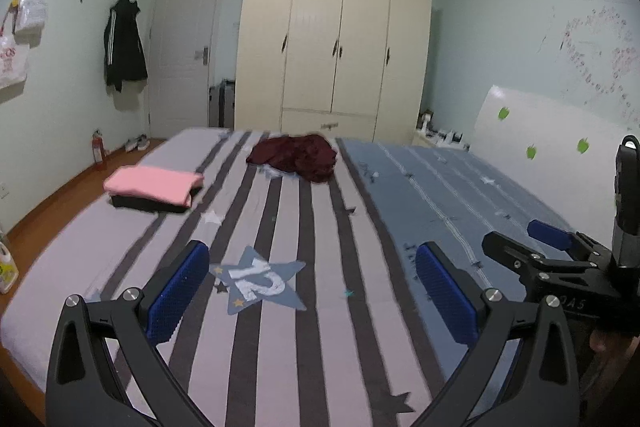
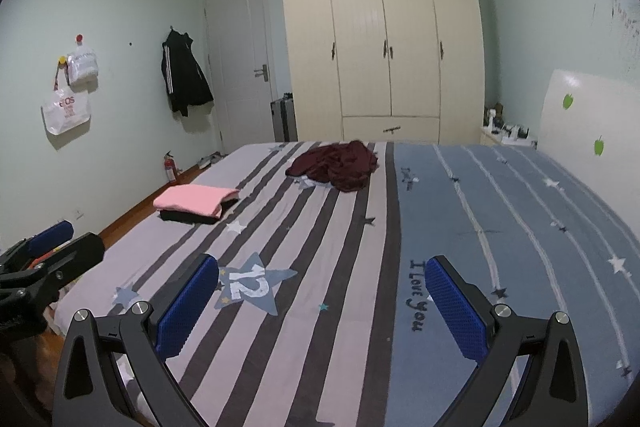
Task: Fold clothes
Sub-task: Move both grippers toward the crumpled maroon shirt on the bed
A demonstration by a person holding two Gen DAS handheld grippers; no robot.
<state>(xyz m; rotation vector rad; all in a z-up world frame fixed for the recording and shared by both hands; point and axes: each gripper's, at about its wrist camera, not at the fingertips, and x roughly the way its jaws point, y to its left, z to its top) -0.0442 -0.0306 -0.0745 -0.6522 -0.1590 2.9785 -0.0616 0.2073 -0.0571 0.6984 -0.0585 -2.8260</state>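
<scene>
A crumpled dark red garment (image 1: 295,157) (image 2: 335,163) lies at the far end of the striped bed (image 1: 280,347) (image 2: 304,347). A folded pink garment (image 1: 154,185) (image 2: 194,201) rests on a folded black one (image 1: 140,203) (image 2: 180,217) near the bed's left edge. My left gripper (image 1: 312,287) hovers open over the near end of the bed with nothing between its blue pads. My right gripper (image 2: 322,295) is open and empty too, and shows at the right of the left wrist view (image 1: 524,239). Both are far from the clothes.
A cream wardrobe (image 1: 332,39) (image 2: 384,43) stands beyond the bed, beside a white door (image 1: 184,43). A black jacket (image 1: 124,47) and bags (image 2: 68,107) hang on the left wall. A red fire extinguisher (image 1: 98,149) stands on the wooden floor. A white headboard (image 1: 552,131) is at right.
</scene>
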